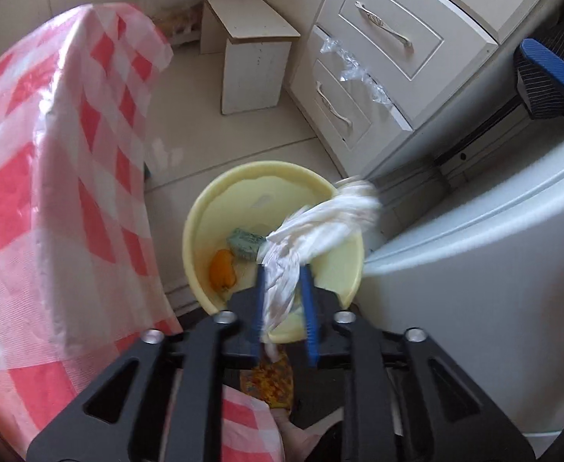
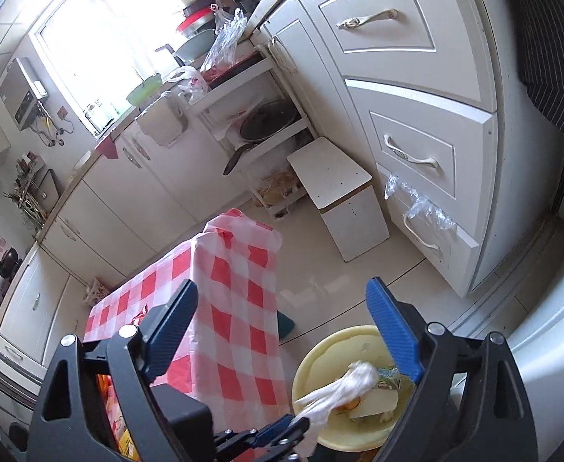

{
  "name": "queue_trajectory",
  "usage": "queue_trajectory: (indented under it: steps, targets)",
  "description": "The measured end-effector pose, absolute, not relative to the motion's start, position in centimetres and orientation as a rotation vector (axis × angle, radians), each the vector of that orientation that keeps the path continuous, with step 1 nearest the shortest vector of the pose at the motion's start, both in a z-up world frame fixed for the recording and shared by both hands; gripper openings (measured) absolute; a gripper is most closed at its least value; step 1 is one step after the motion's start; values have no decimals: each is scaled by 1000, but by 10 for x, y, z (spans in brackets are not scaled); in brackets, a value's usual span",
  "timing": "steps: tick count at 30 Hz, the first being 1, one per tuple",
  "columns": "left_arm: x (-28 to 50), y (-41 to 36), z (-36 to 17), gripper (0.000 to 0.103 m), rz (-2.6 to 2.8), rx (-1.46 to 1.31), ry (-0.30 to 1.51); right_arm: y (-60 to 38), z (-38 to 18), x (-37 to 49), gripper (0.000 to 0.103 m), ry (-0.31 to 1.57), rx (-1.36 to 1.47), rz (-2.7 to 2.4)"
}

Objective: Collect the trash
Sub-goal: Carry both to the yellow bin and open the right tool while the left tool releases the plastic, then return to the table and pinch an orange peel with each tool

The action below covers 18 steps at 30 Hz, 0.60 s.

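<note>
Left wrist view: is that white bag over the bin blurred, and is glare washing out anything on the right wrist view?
Left wrist view: the white bag is smeared by motion between the left tool fingers, while the yellow bin stays fairly sharp. Right wrist view: the window is blown out white, the bag is blurred there too, and the cabinets bow from fisheye distortion.

A crumpled white plastic bag (image 1: 320, 223) hangs blurred over the near rim of a pale yellow round bin (image 1: 205, 200) on the floor, its twisted end lying between blue gripper fingers. Inside the bin lie an orange piece (image 1: 222, 269) and a greenish wrapper (image 1: 245, 241), side by side.
</note>
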<state>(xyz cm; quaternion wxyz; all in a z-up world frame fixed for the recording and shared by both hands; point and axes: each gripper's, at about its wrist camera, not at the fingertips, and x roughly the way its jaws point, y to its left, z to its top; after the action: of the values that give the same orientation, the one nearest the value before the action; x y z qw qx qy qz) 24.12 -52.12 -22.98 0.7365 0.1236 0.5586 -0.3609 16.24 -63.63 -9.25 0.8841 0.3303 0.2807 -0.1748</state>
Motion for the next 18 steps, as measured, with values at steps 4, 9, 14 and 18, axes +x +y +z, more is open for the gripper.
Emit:
queue_trajectory:
  steps: [4,9,14,18]
  targets:
    - [236,-515,-210,47,-816,262,1182,-632,-85,160,85,560,689,-349]
    - [232,-479,-173,50,-823,216,1114,-622,-79,162,85,537,682,-319]
    - [229,-408,-135,56,-788,171,1032,-603,-73,173,85,540,662,-267]
    - [238,-324,-110,59,-652,120,964,-577,-67,185,85,554,618,-206]
